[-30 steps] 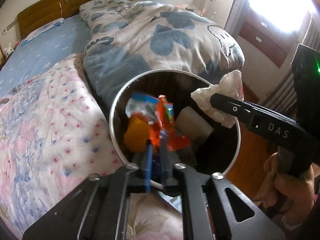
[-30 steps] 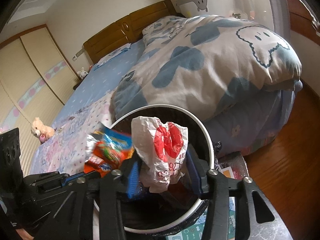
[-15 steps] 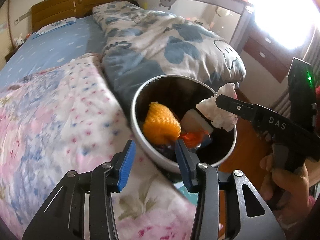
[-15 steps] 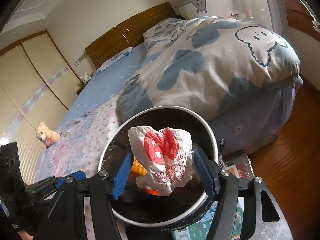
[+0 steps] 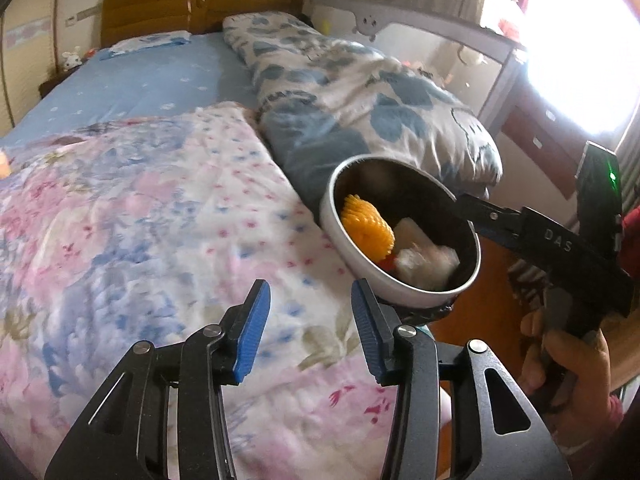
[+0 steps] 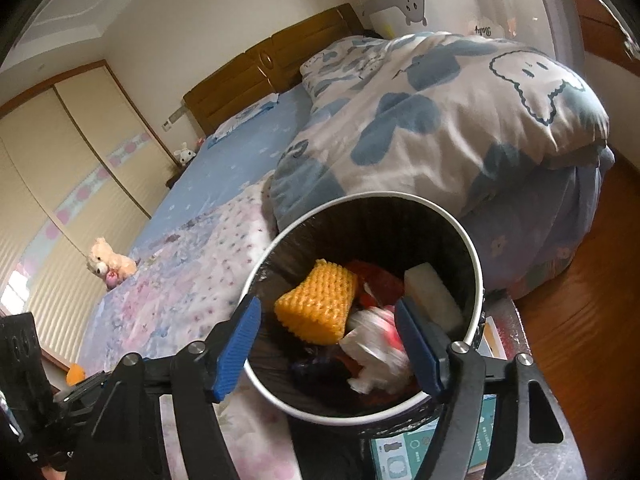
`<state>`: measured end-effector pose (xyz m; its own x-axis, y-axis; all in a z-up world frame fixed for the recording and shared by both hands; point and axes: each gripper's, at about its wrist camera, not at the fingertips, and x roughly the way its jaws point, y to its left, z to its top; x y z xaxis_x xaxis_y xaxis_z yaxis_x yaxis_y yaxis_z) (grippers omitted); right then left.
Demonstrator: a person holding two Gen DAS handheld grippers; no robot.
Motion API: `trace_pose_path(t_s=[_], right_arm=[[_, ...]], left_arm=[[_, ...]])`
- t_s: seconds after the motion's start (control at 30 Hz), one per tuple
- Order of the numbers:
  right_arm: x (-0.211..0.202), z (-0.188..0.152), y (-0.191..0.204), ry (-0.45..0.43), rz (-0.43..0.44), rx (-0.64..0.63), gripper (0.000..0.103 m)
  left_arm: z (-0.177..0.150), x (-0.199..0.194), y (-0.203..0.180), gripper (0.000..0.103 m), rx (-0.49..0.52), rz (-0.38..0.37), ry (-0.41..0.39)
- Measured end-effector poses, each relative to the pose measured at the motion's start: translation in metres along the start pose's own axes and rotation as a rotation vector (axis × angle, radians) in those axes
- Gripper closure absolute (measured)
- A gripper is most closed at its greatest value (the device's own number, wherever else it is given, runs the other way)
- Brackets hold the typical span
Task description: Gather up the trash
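Opening wide, right hand-held gripper (image 6: 328, 344) hangs empty over bin (image 6: 472, 252); left hand-held gripper (image 5: 308, 328) gapes empty.

Left gripper (image 5: 308, 328) tilted downward, blue pads (image 5: 250, 332) parted, nothing between them. Right gripper (image 6: 328, 344) also angled down, jaws set wider, just been opening further; pads bare, gripping nothing. In left wrist view, right gripper reaches in from right side, long black body pointing left. Person's right hand (image 5: 568, 364) wrapped round its handle from below, fingers curled on grip. Left gripper's black body shows at lower left of right wrist view.
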<state>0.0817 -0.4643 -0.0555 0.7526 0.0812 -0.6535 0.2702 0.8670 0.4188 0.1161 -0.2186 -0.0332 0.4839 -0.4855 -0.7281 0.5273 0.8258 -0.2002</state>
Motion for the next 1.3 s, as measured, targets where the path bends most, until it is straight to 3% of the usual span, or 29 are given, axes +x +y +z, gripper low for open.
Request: trace_pose_path(t_s=[0.13,0.23,0.33,0.4,0.5,0.57,0.67,0.83,1.0,1.3], right_arm=[[-0.018,-0.005,0.014,-0.044,0.01,-0.007,0.029],[-0.033,-0.012,0.03,-0.084,0.02,-0.027,0.02],[-0.051,-0.021,0.05,-0.131,0.026,-0.054,0.015],[-0.064,-0.027,0.064,-0.173,0.024,-0.078,0.011],[-0.083,-0.036,0.086,-0.244,0.004,-0.14,0.006],[-0.097,-0.04,0.103,-0.302,-0.015,-0.196,0.004],[-0.12,-0.043,0.126,-0.405,-0.038,-0.268,0.0],[-0.127,-0.058,0.146,-0.478,-0.077,-0.343,0.0],[-0.106,-0.079,0.149,-0.455,-0.08,-0.371,0.0],[-0.092,-0.092,0.157,-0.414,-0.05,-0.392,0.0]], left_arm=[[-0.006,-0.022,0.012,0.055,-0.03,0.023,-0.054],[-0.012,-0.046,0.02,0.052,-0.044,0.049,-0.112],[-0.017,-0.069,0.025,0.042,-0.047,0.077,-0.175],[-0.022,-0.088,0.028,0.029,-0.044,0.113,-0.235],[-0.027,-0.115,0.029,0.023,-0.033,0.153,-0.323],[-0.029,-0.132,0.029,0.018,-0.014,0.195,-0.381],[-0.034,-0.153,0.027,0.001,0.001,0.266,-0.465],[-0.052,-0.168,0.03,0.0,0.015,0.421,-0.585],[-0.064,-0.162,0.037,0.0,0.017,0.495,-0.602],[-0.073,-0.162,0.042,0.0,0.009,0.516,-0.571]])
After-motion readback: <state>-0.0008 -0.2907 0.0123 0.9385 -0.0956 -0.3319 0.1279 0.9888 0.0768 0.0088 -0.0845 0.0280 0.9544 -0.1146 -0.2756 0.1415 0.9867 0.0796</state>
